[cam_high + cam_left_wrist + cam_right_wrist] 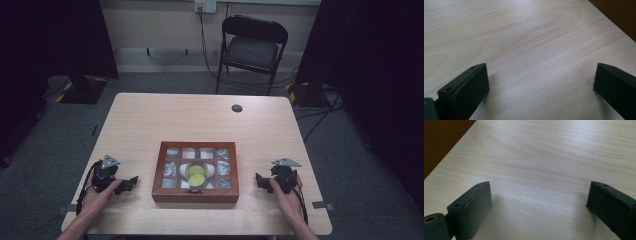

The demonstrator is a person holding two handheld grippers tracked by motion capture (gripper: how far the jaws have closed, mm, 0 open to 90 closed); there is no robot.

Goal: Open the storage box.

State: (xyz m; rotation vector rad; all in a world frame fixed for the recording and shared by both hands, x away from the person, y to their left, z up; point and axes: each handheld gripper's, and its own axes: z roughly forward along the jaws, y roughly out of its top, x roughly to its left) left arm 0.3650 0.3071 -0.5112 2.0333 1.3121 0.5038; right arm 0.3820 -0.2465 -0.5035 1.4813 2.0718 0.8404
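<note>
high view: a dark red-brown wooden box with a glass-paned grid lid [195,171] is seen near the front middle of the pale wood-grain table [200,117]. what lies under the panes is hard to make out; pale wrapped shapes are guessed at in the outer cells, and two yellow-green round discs [196,175] sit at the centre over something white. the left gripper [131,182] rests on the table just left of the box, apart from it, jaws pointed toward the box side. the right gripper [259,181] rests just right of the box, likewise apart. both forearms are cut off by the lower edge. a black folding chair [252,47] stands beyond the table; the room edges are lost in darkness.

left gripper view: the two black jaws are spread wide, with bare table between them and nothing held. a corner of the box side [621,15] is cut off at the upper right.

right gripper view: the jaws are spread wide over bare table, nothing gripped. the box side [441,140] is cut off at the upper left, out of focus.
</note>
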